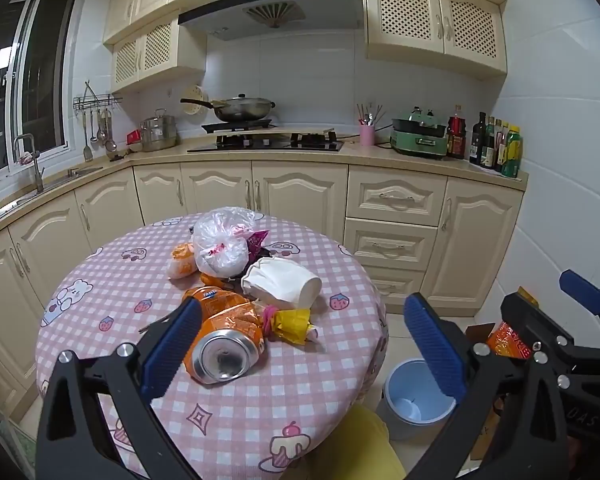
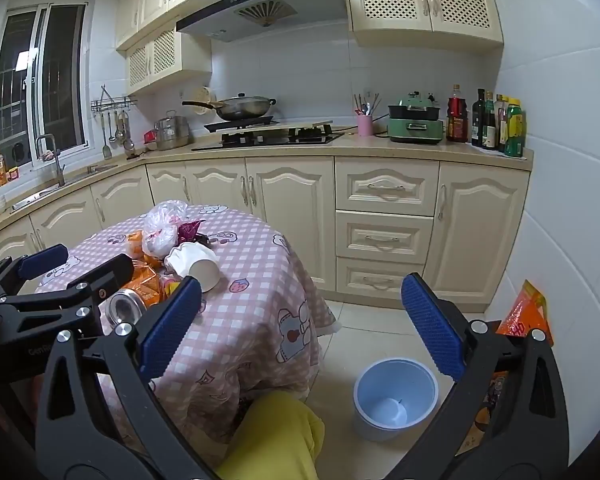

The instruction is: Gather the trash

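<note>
A wok (image 1: 242, 109) sits on the gas hob (image 1: 266, 143) at twelve o'clock, under the range hood (image 1: 268, 8). At one o'clock a pink utensil holder (image 1: 367, 134) stands near a green electric cooker (image 1: 419, 138), with a row of bottles (image 1: 496, 146) just beyond at two o'clock. A steel pot (image 1: 159, 133) and hanging ladles (image 1: 98, 128) lie at eleven o'clock, the sink tap (image 1: 30, 160) and window (image 1: 24, 76) at ten. Cream cabinets (image 1: 300, 192) run below the tabletop
</note>
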Available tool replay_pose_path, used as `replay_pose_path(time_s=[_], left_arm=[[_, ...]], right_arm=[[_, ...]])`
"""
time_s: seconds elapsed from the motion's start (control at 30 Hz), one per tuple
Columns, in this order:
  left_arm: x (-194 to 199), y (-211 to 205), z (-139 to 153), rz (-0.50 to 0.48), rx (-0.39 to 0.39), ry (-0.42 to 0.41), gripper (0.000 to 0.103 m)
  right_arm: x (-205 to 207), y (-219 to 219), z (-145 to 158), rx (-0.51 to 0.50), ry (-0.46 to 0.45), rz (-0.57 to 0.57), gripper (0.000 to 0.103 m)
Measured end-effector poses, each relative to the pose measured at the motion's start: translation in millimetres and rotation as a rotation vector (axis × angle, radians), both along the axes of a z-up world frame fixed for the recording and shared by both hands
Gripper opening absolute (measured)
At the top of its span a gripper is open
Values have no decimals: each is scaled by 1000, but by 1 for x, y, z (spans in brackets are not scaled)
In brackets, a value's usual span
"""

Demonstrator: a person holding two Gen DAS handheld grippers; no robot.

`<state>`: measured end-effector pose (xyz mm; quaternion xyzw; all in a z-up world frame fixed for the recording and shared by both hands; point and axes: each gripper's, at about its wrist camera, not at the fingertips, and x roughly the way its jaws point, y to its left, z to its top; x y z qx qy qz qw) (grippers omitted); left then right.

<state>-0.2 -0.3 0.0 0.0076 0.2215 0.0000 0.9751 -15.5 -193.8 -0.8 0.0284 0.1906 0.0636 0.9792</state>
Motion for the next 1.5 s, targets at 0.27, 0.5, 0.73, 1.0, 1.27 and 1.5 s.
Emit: replay_pose_path(time_s=[0.27,0.5,0.73,1.0,1.27,1.5], left_arm=[[-5,1,-2,-2,-7,2,99],[-2,0,3,5,-6,6,99],[-3,1,0,4,-12,9,99],[-3,4,0,3,-16,10,99],[-4,5,-2,1,-18,11,99],[-3,4,-3,4,-19,12,99]], right_arm=[[0,4,-6,13,4,4,98],[0,3,-5,19,15,6,98],[-1,5,-7,9,21,3,98],[-2,5,-6,14,29,4,98],[-2,3,-5,15,35,0,98],[-3,1,-5,14,35,-1,98]])
